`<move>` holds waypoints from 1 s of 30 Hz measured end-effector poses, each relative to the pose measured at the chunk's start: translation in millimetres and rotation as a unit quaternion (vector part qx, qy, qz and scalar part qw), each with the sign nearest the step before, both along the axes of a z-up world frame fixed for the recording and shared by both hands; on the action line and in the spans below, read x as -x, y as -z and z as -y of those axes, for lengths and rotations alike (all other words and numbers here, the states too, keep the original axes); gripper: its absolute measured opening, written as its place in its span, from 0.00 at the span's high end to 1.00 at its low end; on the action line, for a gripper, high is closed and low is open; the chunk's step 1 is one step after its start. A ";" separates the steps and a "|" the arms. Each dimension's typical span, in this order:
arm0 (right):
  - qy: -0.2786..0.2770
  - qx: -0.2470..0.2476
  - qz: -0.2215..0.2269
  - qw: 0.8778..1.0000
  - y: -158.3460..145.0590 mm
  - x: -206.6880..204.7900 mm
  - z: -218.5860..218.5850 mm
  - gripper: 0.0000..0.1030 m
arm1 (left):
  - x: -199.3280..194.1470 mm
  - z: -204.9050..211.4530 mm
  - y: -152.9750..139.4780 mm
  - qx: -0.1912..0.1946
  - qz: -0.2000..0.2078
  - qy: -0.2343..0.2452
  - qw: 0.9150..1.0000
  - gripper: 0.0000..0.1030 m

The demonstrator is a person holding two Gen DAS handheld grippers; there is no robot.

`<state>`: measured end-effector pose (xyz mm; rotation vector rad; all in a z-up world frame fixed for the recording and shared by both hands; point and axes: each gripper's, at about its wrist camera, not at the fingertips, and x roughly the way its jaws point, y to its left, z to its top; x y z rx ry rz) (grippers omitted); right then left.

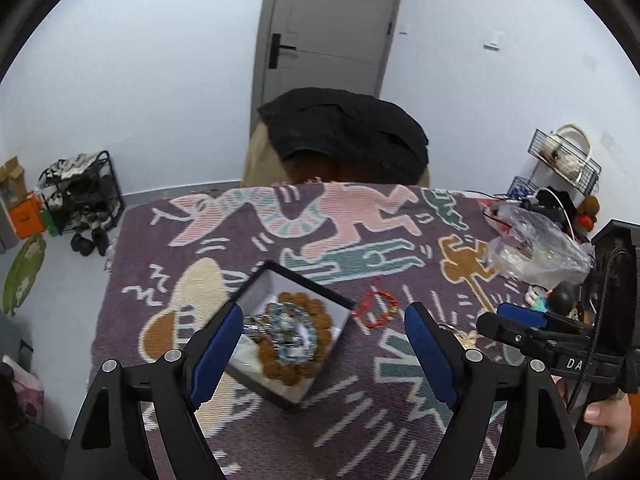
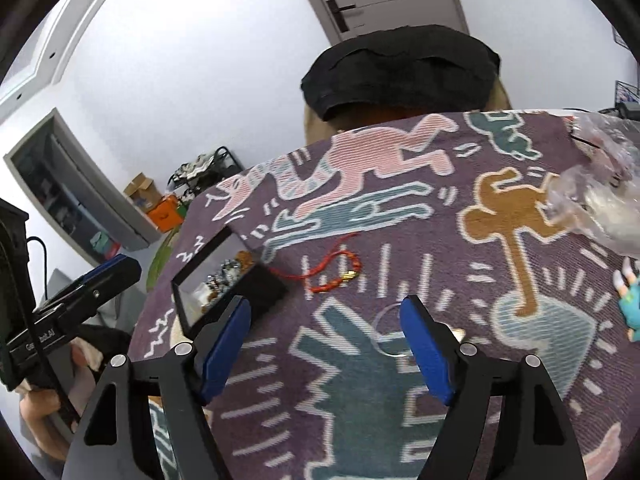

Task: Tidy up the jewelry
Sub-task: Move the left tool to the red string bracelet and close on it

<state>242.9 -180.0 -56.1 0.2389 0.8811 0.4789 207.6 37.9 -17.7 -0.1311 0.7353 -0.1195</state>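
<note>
Patterned rug [image 1: 360, 420] under both grippers, left [image 1: 324, 354] and right [image 2: 326, 354], fingers apart, empty.

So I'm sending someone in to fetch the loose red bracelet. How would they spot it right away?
Start at the purple patterned cloth covering the table, then find the open black jewelry box holding beaded bracelets. The red cord bracelet lies flat on the cloth beside that box, outside it. It is the only bright red piece, with a small gold charm.
</note>
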 end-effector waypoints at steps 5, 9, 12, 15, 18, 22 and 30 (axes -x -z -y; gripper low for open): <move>0.010 0.001 -0.001 1.000 6.1 -0.7 16.8 0.25 | -1.4 19.2 1.1 -0.001 0.001 0.016 1.000 0.19; 0.010 0.002 -0.015 1.000 17.1 -4.6 24.0 0.25 | -4.3 30.2 3.7 0.002 -0.002 0.023 1.000 0.19; 0.013 0.014 -0.023 1.000 27.3 -9.0 26.0 0.25 | -6.1 36.6 5.9 0.006 -0.001 0.029 1.000 0.24; 0.018 0.030 -0.035 0.999 38.8 -14.4 28.4 0.26 | -9.9 44.1 10.1 0.005 -0.009 0.035 0.999 0.35; 0.017 0.057 -0.043 0.997 49.9 -19.9 27.9 0.26 | -14.7 50.4 16.2 0.006 -0.020 0.040 0.999 0.46; 0.016 0.084 -0.055 0.995 61.0 -24.0 28.1 0.33 | -19.6 57.4 24.4 0.008 -0.032 0.046 0.998 0.52; 0.028 0.086 -0.063 0.994 69.4 -26.2 43.2 0.42 | -26.8 66.2 37.4 0.010 -0.046 0.053 0.997 0.60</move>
